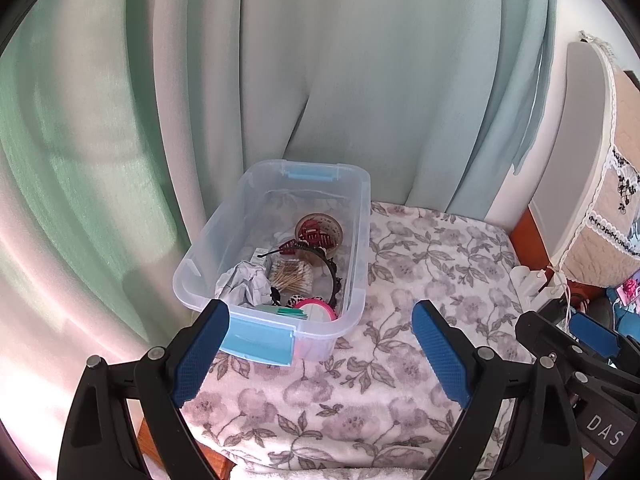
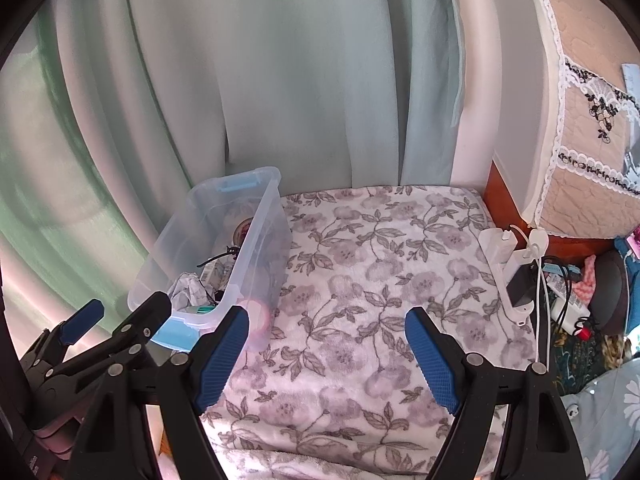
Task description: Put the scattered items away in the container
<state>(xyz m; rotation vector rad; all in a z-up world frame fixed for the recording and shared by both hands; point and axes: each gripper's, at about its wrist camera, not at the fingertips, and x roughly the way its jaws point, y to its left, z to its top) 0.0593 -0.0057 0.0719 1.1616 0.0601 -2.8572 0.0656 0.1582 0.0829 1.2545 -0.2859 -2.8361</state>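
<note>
A clear plastic container (image 1: 362,216) with blue latches stands on a floral blanket (image 1: 420,280). It holds a crumpled paper (image 1: 244,282), cotton swabs (image 1: 291,275), red hair clips (image 1: 316,236), a tape roll (image 1: 332,224), a black headband (image 1: 333,276) and a pink tape roll (image 1: 316,308). My left gripper (image 1: 320,330) is open and empty, just in front of the container's near end. My right gripper (image 2: 326,338) is open and empty over the bare blanket (image 2: 380,260), right of the container (image 2: 256,220). The left gripper also shows in the right wrist view (image 2: 116,316).
Pale curtains (image 1: 320,80) hang behind the container. A white charger with cables (image 2: 516,268) and clutter lie at the blanket's right edge. A padded, lace-trimmed cover (image 2: 580,140) stands at the right. The right gripper shows in the left wrist view (image 1: 576,332).
</note>
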